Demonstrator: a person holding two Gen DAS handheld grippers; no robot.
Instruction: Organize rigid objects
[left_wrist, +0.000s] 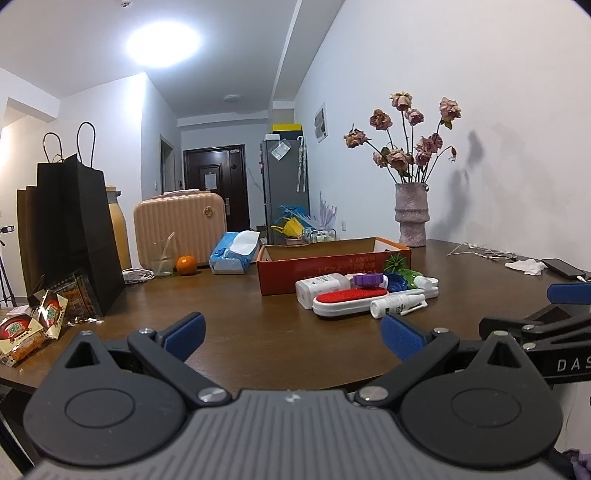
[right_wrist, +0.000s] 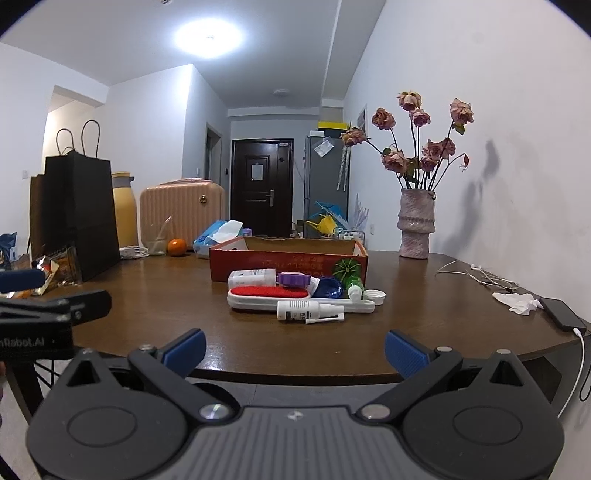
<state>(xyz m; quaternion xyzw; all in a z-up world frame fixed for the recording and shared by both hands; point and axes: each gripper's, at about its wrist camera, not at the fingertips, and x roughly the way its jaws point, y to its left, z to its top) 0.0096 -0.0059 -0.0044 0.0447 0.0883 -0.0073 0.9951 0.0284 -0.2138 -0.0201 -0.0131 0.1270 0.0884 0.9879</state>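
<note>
Brown counter (left_wrist: 236, 332): left tongs (left_wrist: 293, 334) and right tongs (right_wrist: 295, 350) both at 6 o'clock over the near edge, blue pads spread apart, nothing held. At 12 o'clock an open red box (right_wrist: 288, 264), and touching its front a cluster: red brush (right_wrist: 273, 295), white spray bottle (right_wrist: 308, 310), white jar (right_wrist: 251, 277), purple item (right_wrist: 293, 278), blue lid (right_wrist: 327, 288), green bottle (right_wrist: 352, 286). At 10 o'clock a black bag (left_wrist: 70, 236), orange (left_wrist: 185, 264) and tissue pack (left_wrist: 234, 254); at 2 o'clock a vase (left_wrist: 411, 214).

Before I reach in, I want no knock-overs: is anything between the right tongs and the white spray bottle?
Nothing visible. The right tongs stand open at the table edge, and only bare wood lies before the white spray bottle, the frontmost item in the pile before the red box.
</note>
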